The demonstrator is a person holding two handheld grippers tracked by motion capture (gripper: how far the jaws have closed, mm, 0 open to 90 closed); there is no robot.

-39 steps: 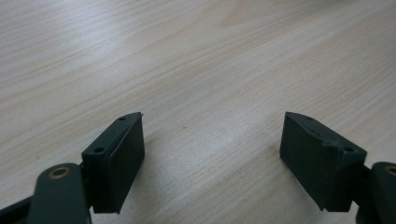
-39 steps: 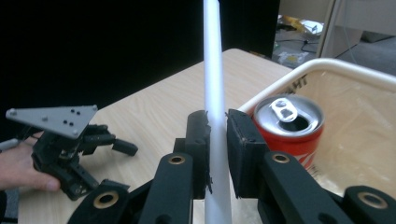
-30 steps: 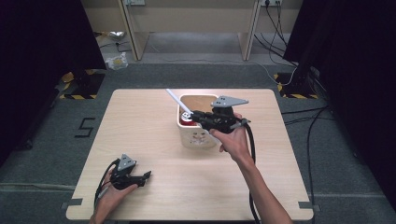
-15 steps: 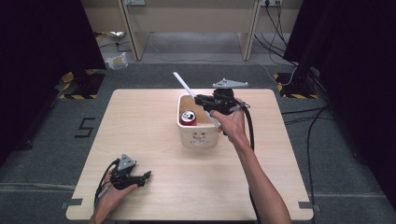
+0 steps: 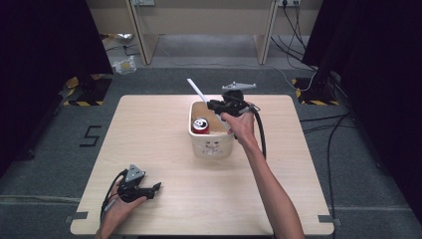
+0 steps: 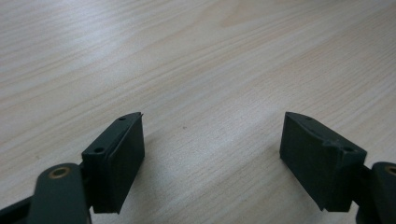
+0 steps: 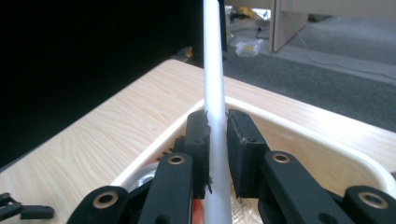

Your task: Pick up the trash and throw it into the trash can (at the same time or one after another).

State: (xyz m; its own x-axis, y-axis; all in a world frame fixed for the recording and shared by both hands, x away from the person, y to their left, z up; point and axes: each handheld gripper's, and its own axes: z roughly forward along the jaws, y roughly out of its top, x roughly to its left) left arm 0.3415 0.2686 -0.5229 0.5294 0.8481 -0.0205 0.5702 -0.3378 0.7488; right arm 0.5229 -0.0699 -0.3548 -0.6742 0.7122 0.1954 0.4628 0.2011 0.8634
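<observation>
My right gripper (image 5: pixel 215 105) (image 7: pixel 216 128) is shut on a thin white stick (image 5: pixel 197 90) (image 7: pixel 213 70) that juts up and away to the left. It hovers over the far rim of a cream tub (image 5: pixel 213 144) (image 7: pixel 299 128) at mid-table. A red can (image 5: pixel 200 125) stands inside the tub at its left. My left gripper (image 5: pixel 155 187) (image 6: pixel 212 140) rests near the table's front left corner, jaws open over bare wood, nothing between them.
The light wooden table (image 5: pixel 149 129) has free room left and right of the tub. Grey carpet surrounds it, with cables at the right (image 5: pixel 318 124) and desk legs (image 5: pixel 144 40) at the back. A crumpled bag (image 5: pixel 123 64) lies on the floor.
My right gripper has carried the white stick toward the far side of the tub, uncovering the red can. The left gripper has stayed in place.
</observation>
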